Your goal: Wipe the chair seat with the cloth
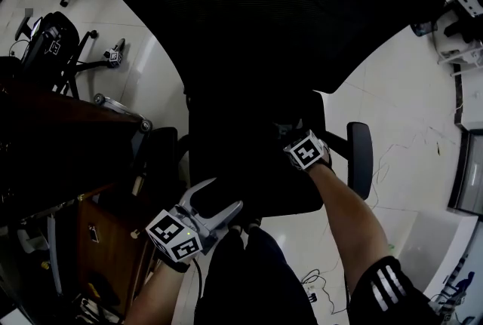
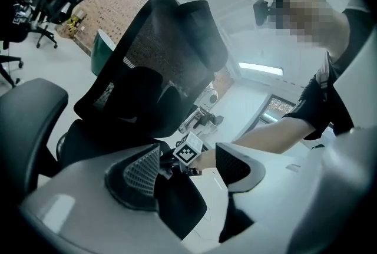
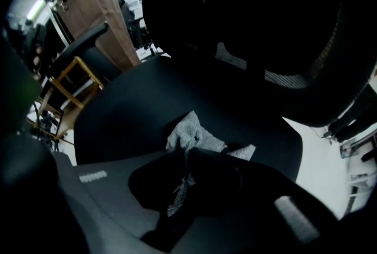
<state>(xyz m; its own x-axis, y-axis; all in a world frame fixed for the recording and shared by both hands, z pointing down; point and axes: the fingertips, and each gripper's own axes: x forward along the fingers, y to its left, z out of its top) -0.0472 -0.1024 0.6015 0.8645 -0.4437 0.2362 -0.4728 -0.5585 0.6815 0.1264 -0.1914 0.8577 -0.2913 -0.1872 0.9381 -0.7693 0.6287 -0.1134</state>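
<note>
From above, the black office chair has its seat (image 1: 249,173) under a big mesh backrest (image 1: 287,7). My right gripper (image 1: 298,142) rests on the seat's right part, and its jaws are lost in the dark there. In the right gripper view, the right gripper (image 3: 184,155) is shut on a grey terry cloth (image 3: 191,136) that lies bunched on the seat (image 3: 135,111). My left gripper (image 1: 219,199) hovers open at the seat's front left edge with nothing between its jaws. The left gripper view looks between the left gripper (image 2: 188,171) jaws at the right gripper's marker cube (image 2: 189,149).
A wooden cabinet (image 1: 106,233) and a dark desk (image 1: 53,142) stand close on the left. The chair's right armrest (image 1: 360,157) juts out over the white floor (image 1: 407,127). Other chairs (image 1: 53,44) stand at the far left. Cables (image 1: 321,289) lie by my legs.
</note>
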